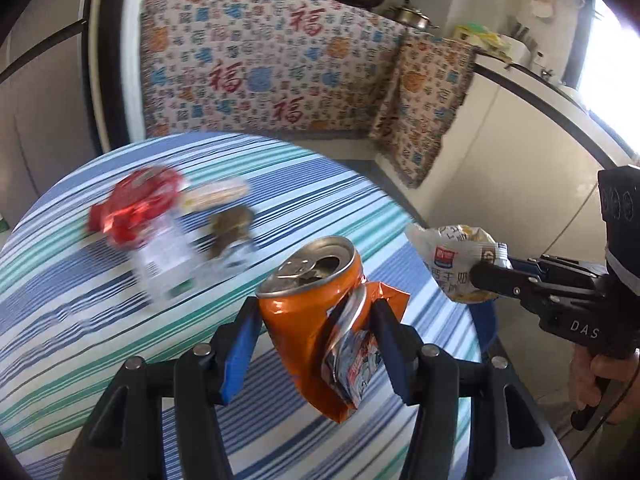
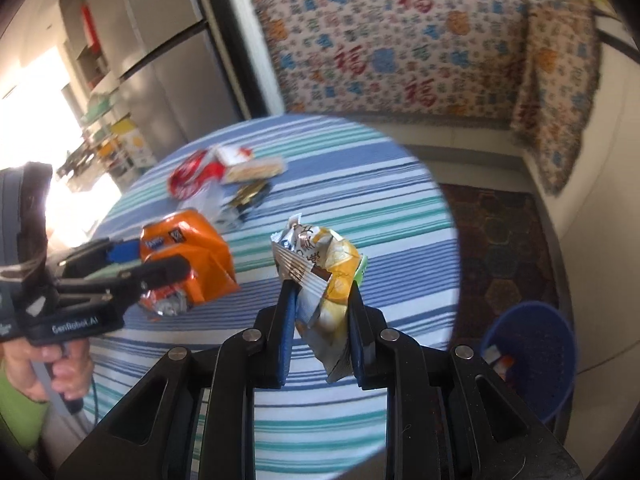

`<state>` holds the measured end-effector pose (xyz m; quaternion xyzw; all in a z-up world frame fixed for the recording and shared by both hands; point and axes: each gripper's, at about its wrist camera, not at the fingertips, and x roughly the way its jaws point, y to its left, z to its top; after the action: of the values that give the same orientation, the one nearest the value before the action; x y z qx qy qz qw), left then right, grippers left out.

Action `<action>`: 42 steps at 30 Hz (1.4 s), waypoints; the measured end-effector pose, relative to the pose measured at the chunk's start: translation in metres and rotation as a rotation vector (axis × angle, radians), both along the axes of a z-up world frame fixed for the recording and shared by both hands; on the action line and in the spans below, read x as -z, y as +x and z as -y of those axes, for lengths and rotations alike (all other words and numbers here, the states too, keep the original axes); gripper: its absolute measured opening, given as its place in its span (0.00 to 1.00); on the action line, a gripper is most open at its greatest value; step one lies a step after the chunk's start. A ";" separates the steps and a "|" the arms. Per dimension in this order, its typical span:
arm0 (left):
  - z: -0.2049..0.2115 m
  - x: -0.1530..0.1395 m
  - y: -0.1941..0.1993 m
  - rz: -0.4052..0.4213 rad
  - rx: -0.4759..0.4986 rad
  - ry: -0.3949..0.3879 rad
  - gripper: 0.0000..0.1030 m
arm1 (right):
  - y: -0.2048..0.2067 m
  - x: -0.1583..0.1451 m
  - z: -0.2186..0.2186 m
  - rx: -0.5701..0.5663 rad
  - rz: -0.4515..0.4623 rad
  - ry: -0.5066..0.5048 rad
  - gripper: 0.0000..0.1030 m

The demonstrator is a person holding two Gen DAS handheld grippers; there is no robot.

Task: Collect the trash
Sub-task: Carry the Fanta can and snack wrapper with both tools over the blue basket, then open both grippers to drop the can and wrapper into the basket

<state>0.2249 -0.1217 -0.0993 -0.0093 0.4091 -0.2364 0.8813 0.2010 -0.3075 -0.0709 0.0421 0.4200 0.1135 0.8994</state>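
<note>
the left gripper (image 1: 316, 344) has its fingers clamped on a crushed orange can (image 1: 308, 280), lifted above the striped counter (image 1: 100, 340). the right gripper (image 2: 320, 328) pinches a crinkly snack packet (image 2: 328, 280), fingers narrow. both look light; the dented can seems slick, best held mid-body. the blue bin (image 2: 532, 360) sits on the floor beside the counter.

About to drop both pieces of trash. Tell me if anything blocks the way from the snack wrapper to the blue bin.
Nothing visible does. The right hand-held gripper holds the snack wrapper over the striped table; the blue bin stands open on the floor past the table's edge, with only bare rug between.
</note>
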 end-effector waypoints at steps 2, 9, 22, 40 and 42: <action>0.034 -0.008 0.002 0.010 0.043 -0.004 0.56 | -0.006 -0.007 0.029 0.059 0.011 -0.006 0.22; 0.148 -0.012 0.009 0.017 0.172 -0.010 0.57 | -0.022 -0.007 0.145 0.292 -0.031 -0.066 0.22; 0.324 0.058 0.031 -0.109 0.317 -0.015 0.58 | -0.023 0.079 0.302 0.537 -0.188 0.014 0.22; 0.406 0.128 0.044 -0.151 0.359 0.047 0.66 | -0.031 0.108 0.353 0.644 -0.219 0.099 0.29; 0.411 0.133 0.046 -0.163 0.360 0.046 0.67 | -0.032 0.109 0.355 0.653 -0.208 0.114 0.37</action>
<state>0.2713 -0.5322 -0.2321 0.0653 0.4797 -0.3792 0.7885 0.1691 -0.6620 -0.1799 0.2359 0.4666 -0.1620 0.8369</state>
